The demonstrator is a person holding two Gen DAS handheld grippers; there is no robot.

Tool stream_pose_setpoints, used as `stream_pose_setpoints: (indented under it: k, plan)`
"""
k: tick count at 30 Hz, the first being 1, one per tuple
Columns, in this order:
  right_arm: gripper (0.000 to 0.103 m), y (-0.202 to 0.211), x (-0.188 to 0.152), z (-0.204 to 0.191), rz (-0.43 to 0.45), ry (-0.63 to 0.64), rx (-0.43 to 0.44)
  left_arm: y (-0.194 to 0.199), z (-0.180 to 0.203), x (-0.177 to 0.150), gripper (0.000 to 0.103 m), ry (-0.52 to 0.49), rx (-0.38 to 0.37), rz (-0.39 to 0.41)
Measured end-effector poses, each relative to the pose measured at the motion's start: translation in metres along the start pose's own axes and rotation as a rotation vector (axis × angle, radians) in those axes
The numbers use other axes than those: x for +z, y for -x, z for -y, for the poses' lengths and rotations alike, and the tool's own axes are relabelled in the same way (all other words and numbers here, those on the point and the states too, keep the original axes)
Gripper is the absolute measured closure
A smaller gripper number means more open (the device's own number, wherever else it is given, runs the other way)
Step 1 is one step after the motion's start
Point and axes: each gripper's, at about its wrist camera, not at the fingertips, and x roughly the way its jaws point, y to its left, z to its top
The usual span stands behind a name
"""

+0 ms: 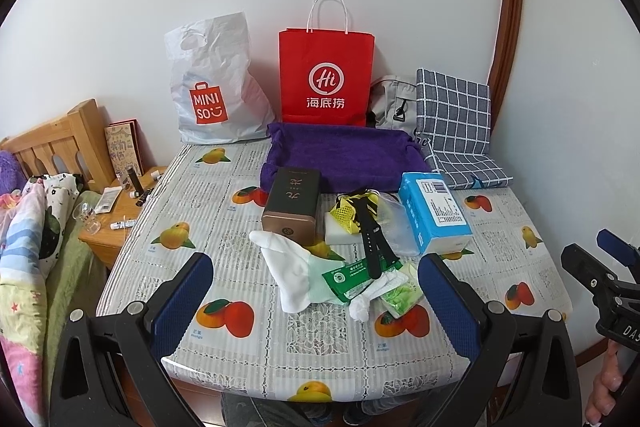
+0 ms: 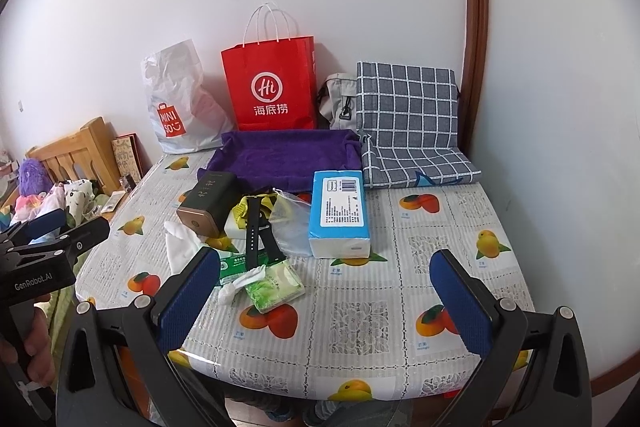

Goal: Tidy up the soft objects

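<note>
White glove (image 1: 286, 267) lies limp on the counter (image 1: 320, 343) between the left hand-held gripper (image 1: 316, 291) and the dark tin box (image 1: 294, 205), partly under a green packet (image 1: 352, 277) and a black watch strap (image 1: 372, 243). Both the left and the right hand-held gripper (image 2: 326, 291) hover over the counter's near edge, jaws spread wide, nothing held. Beyond: blue tissue pack (image 2: 340, 213), yellow mesh pouch (image 1: 352, 213), purple towel tray (image 1: 340, 157), red paper bag (image 1: 326, 79), white plastic bag (image 1: 216, 83), checked cushion (image 1: 454, 115) at the wall.

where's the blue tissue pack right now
The blue tissue pack lies mid-table, right of the black watch and just in front of the purple towel tray; both views show it.
</note>
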Motion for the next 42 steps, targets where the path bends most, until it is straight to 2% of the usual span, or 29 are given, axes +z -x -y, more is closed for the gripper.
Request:
stream_pose_setpoints:
  k: [11, 18, 29, 35, 37, 42]
  plan:
    - [0.000, 0.000, -0.001, 0.001, 0.006, -0.006, 0.014, -0.001, 0.000, -0.002, 0.000, 0.003, 0.002, -0.006]
    - [0.001, -0.014, -0.004, -0.001, -0.010, -0.002, 0.027, -0.024, -0.007, -0.006, 0.000, 0.026, 0.034, -0.040]
    - [0.014, -0.076, -0.015, -0.003, -0.106, 0.017, 0.040, -0.080, -0.025, -0.019, 0.002, 0.069, 0.039, -0.123]
    - [0.028, -0.116, -0.017, -0.009, -0.167, 0.040, 0.054, -0.111, -0.026, -0.025, 0.004, 0.073, 0.025, -0.179]
    - [0.034, -0.129, -0.017, -0.012, -0.173, 0.055, 0.072, -0.120, -0.030, -0.027, 0.004, 0.082, 0.023, -0.196]
    - [0.042, -0.156, -0.016, -0.024, -0.204, 0.066, 0.145, -0.138, -0.045, -0.029, 0.004, 0.108, 0.033, -0.225]
